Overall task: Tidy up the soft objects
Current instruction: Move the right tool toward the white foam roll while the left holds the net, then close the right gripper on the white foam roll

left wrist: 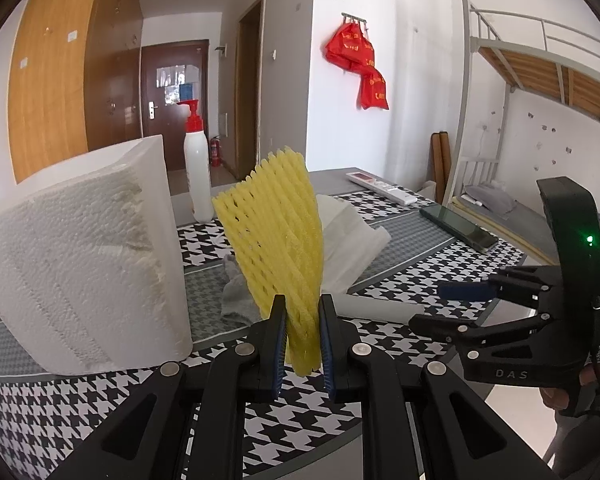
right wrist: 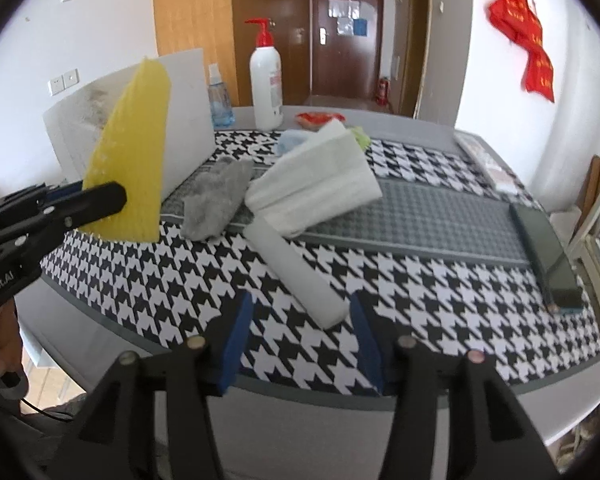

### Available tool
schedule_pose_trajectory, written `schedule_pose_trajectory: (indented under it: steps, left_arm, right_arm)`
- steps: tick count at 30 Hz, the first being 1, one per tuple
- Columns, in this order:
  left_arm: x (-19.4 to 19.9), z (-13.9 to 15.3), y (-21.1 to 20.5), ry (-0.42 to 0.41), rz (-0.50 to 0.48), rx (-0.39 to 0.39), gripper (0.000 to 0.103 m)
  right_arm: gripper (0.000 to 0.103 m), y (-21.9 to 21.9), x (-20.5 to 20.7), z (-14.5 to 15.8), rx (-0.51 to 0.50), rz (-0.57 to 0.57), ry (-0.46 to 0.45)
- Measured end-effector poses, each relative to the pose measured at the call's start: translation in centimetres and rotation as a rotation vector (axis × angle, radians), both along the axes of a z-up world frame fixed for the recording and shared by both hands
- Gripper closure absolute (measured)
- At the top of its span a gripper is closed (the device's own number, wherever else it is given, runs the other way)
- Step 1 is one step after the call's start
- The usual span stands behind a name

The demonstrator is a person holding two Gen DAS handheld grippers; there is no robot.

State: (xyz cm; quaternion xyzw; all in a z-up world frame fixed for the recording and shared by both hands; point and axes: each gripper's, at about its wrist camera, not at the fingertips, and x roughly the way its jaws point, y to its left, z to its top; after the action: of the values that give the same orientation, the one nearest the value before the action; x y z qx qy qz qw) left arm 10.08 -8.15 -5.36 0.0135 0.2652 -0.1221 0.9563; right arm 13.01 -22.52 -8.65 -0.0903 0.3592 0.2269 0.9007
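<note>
A yellow foam net stands upright in my left gripper, which is shut on its lower end; from the right wrist view the net sits at the left, with the left gripper below it. My right gripper is open over the houndstooth table mat. The near end of a white foam roll lies between its fingertips, untouched by the pads. Behind the roll lie a folded white foam sheet and a grey cloth. A white foam box stands at the left.
At the back stand a red-capped pump bottle and a small spray bottle, beside blue, green and red soft items. A dark phone lies at the right and a remote further back. A bunk bed is beyond the table.
</note>
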Motion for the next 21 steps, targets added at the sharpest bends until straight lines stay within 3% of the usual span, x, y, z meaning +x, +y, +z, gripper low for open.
schedule_pose_trajectory:
  steps: [21]
  left_arm:
    - [-0.2, -0.2, 0.7, 0.0, 0.039, -0.001, 0.087]
  right_arm:
    - [0.051, 1.6, 4.8, -2.8, -0.086, 0.123, 0.047]
